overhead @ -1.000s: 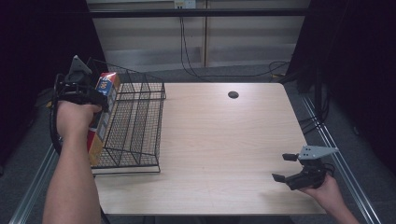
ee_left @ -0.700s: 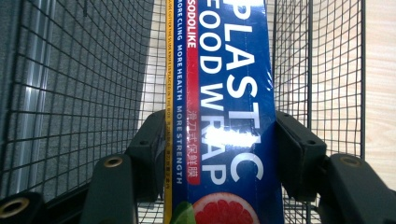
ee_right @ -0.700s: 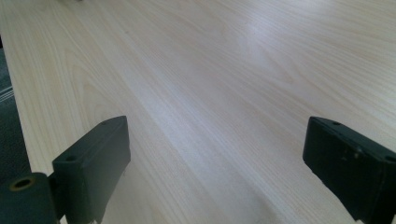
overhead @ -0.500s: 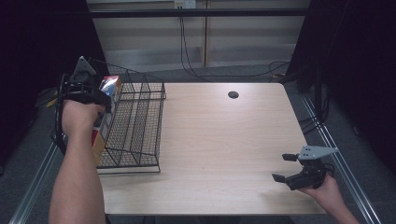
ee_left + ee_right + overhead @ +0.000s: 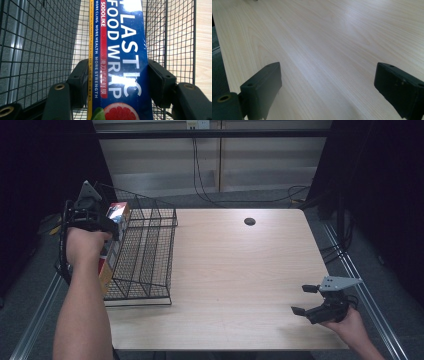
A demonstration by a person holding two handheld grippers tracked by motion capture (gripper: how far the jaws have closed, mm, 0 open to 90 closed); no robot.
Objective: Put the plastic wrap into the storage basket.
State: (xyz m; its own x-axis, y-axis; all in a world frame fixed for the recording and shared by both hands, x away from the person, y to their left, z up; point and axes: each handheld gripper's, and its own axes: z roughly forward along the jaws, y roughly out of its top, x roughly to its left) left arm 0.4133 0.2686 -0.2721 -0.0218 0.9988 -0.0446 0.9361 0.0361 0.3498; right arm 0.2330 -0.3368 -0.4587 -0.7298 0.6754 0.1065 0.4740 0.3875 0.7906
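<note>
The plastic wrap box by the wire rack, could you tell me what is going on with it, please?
A person's left tongs hold a blue plastic wrap box at the left end of the black wire rack, lowering it into the rack. The jaws have just been easing open slightly, though the pads touch the box's sides. The right tongs rest open near the wooden table's right front corner, holding nothing.

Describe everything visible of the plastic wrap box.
The long blue cardboard plastic wrap box carries white "PLASTIC FOOD WRAP" lettering, a yellow edge strip, a red label band and a grapefruit picture. It stands on end in the black wire basket at the table's left side, with the left gripper pads against both its sides, jaws just easing open.
</note>
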